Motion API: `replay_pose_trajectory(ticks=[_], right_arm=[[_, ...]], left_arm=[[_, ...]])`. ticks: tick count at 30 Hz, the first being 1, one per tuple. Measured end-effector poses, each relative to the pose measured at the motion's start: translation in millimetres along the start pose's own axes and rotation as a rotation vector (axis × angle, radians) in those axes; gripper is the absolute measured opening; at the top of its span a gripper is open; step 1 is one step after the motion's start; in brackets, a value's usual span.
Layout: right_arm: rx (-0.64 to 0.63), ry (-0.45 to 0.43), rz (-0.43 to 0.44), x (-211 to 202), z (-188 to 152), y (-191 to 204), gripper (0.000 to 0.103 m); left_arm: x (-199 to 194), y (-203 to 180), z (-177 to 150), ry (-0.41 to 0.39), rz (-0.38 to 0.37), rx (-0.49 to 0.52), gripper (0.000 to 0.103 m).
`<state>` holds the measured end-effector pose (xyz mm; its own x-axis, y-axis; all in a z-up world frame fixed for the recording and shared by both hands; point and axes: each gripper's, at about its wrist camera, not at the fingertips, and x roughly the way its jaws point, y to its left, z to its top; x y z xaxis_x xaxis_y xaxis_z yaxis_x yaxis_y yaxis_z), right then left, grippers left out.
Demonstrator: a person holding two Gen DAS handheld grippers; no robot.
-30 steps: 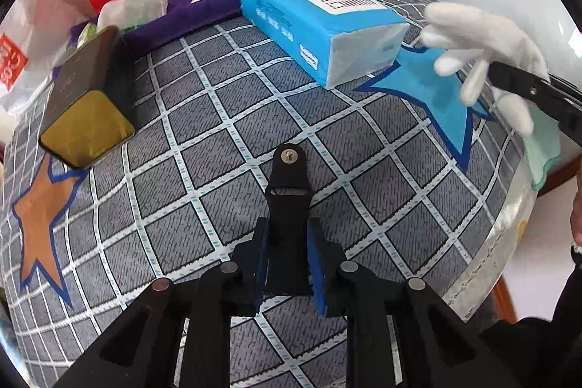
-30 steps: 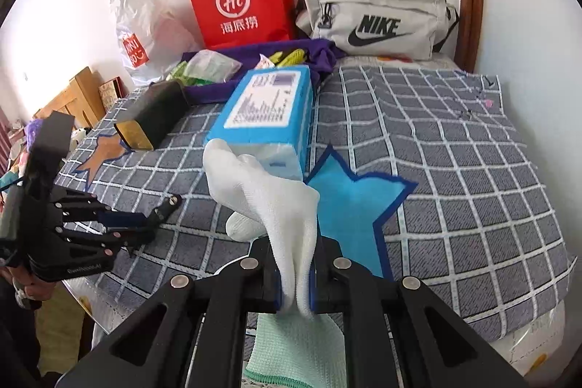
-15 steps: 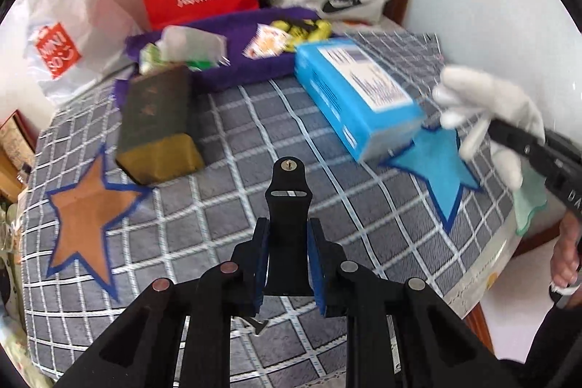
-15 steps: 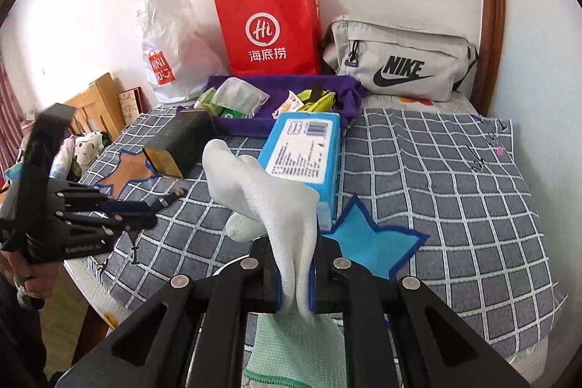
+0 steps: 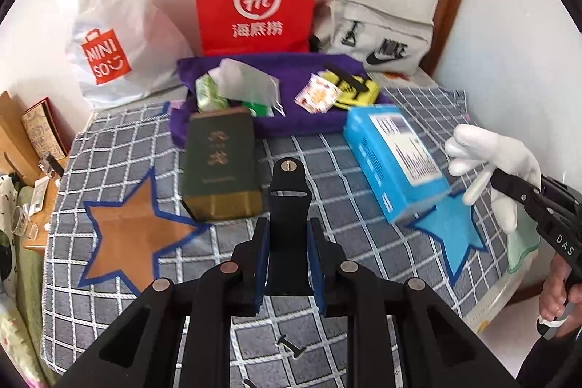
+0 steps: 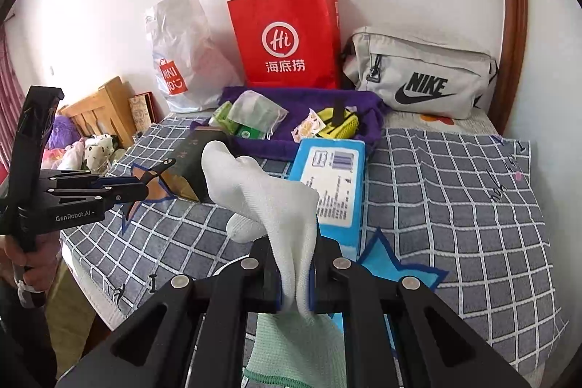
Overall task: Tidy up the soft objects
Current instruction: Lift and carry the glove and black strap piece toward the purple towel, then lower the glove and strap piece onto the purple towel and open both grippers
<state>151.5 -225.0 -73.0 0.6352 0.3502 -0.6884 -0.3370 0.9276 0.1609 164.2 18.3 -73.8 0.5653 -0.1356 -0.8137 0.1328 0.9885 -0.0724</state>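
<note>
My right tongs (image 6: 295,293) clench the white glove (image 6: 269,202) with a green cloth (image 6: 291,348); my left tongs (image 5: 290,266) grip a black strap (image 5: 290,206), perhaps. Carrying step: next I need a drop spot, likely the purple cloth (image 6: 320,100).

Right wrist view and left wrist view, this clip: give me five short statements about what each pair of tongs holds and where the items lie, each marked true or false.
1. The right tongs are shut on a white glove. True.
2. The left tongs are empty. False: they are shut on a black strap-like piece.
3. The blue tissue pack stands upright against the wall. False: it lies flat on the checked blanket.
4. The red paper bag stands at the wall behind the purple cloth.
True.
5. The grey Nike bag lies left of the red paper bag in the right wrist view. False: it lies to its right.
</note>
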Motion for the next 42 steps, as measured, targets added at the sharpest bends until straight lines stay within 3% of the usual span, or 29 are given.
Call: replay_pose_trajectory(ticks=[12,24,36,42], right_arm=[[0.013,-0.014,-0.011,21.4,35.8,-9.0,0.01],[0.028,-0.028,-0.028,55.6,82.5,-19.6,0.01],[0.071,-0.047,-0.013,97.7,130.6,-33.7,0.01],[0.079,-0.058,0.002,122.3,155.4,-34.6,0.01]], left_arm=[[3.0,33.0,38.2,-0.039,0.026,-0.062,0.02],[24.4,49.0,85.0,-0.051,-0.017,-0.086,0.02],[47.9,62.8,124.1,-0.058,0.011,-0.114,0.02],[67.8,70.5,140.7,-0.042,-0.009,-0.13,0.02]])
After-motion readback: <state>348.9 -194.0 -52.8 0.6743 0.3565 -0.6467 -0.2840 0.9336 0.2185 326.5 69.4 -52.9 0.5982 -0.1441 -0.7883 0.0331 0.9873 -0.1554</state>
